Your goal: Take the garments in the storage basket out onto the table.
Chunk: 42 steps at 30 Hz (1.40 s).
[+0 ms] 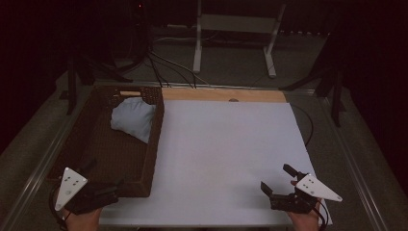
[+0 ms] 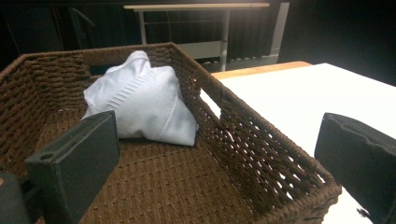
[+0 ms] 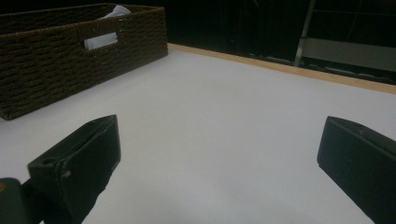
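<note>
Left tongs (image 1: 103,179) wide open and empty over near corner of wicker basket (image 1: 155,144), pale cloth bundle (image 1: 132,119) at its far end, right tongs (image 1: 278,179) wide open, empty, above white desk (image 1: 226,154)

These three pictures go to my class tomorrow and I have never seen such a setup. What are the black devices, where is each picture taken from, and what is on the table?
A person holds a two-jawed claw in each hand. The high view looks down from above: the left claw sits at the near end of a brown woven basket, the right claw over the white sheet covering the table. The other two pictures come from cameras riding on each claw, looking out between its black jaws. A folded pale cloth lies at the basket's far end. Both claws are open and hold nothing.
</note>
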Motion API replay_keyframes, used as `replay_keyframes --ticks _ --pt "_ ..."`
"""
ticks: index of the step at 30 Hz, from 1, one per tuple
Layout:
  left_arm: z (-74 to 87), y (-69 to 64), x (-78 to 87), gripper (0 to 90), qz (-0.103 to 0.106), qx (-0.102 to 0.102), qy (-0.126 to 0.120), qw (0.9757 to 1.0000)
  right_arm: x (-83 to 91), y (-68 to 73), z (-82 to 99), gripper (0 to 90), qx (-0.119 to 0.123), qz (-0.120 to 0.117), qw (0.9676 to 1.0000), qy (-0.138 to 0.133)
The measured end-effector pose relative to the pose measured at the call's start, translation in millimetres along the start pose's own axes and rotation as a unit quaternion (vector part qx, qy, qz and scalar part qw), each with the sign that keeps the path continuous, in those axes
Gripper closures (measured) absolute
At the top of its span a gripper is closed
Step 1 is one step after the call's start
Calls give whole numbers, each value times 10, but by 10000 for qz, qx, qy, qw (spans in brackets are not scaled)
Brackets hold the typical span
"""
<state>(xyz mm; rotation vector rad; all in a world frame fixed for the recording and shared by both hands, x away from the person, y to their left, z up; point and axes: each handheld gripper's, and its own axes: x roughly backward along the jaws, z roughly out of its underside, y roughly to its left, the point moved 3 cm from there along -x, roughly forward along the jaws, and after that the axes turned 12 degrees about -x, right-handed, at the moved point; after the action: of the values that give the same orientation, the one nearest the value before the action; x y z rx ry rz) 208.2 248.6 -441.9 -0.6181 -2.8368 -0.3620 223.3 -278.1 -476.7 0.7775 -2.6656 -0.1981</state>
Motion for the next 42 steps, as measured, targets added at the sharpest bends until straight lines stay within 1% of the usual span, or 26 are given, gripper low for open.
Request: replay_keyframes --ticks 2,5,6,9,14,21,26,28,32,36,42 --pt "-7 12 10 10 2 13 -50 10000 -6 3 1 0 -11 1 10000 -2" --pt "-15 25 5 11 23 14 -39 10000 -13 11 3 1 -4 -10 10000 0" --pt "-21 30 -5 11 72 3 -29 10000 -16 14 4 1 0 -9 10000 3" --pt "-49 40 -18 11 83 -71 -16 9999 -23 20 7 1 -5 -20 10000 14" --pt "-132 78 -52 12 135 -125 -52 9998 -26 19 6 1 -16 -25 10000 15" --pt "-256 155 -148 12 143 -241 42 9996 -24 13 5 1 -43 -28 10000 15" --pt "-324 214 -220 12 178 -187 90 9996 -23 11 5 1 -53 -28 10000 16" --pt "-345 236 -250 12 159 -180 127 9996 -23 8 4 1 -60 -27 10000 16" --pt "-373 279 -325 12 116 -251 274 9992 -23 5 3 1 -94 -32 10000 6" --pt "-405 325 -381 11 106 -268 331 9990 -21 3 2 1 -104 -25 9999 5" --pt "-456 398 -450 10 172 -163 429 9988 -19 1 2 1 -114 -25 9999 13"
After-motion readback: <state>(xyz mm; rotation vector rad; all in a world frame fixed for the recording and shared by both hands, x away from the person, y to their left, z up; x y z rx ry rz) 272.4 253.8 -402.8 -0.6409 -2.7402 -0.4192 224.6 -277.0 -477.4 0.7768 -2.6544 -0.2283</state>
